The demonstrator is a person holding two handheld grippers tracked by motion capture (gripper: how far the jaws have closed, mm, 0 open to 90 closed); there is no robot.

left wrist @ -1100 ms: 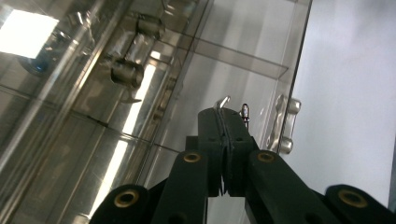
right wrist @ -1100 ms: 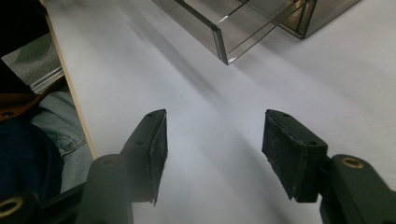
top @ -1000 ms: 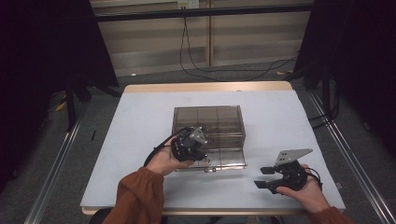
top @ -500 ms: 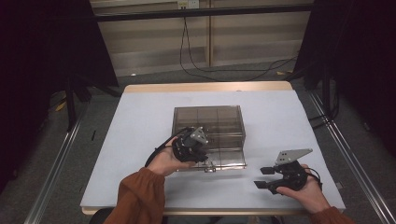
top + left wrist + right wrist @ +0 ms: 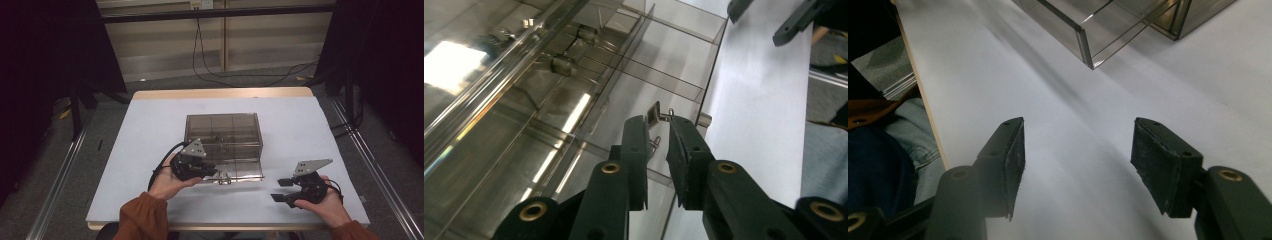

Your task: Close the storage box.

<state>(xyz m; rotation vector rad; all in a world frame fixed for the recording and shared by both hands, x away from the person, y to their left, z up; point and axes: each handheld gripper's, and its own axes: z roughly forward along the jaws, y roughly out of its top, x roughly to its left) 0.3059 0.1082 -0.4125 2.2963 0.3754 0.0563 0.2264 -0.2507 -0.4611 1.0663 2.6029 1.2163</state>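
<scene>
Clear compartment box (image 5: 223, 145) mid-tabletop (image 5: 150, 130), lid still down. Left tongs (image 5: 658, 145) at box's front latch (image 5: 655, 114), just opened slightly, latch between, not pinched. Right tongs (image 5: 1075, 160) released, right of box. Unlatching unfinished.

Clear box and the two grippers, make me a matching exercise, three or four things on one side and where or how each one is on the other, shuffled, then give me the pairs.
Things:
1. clear plastic box
2. metal latch
3. left gripper
4. right gripper

Places or states:
A. jaws wide apart over bare white table, nothing between them
B. small, shiny, at the box's front edge
C. in the middle of the white table, divided into compartments
D. jaws narrowly apart, either side of the latch

Pairs: 1-C, 2-B, 3-D, 4-A
</scene>
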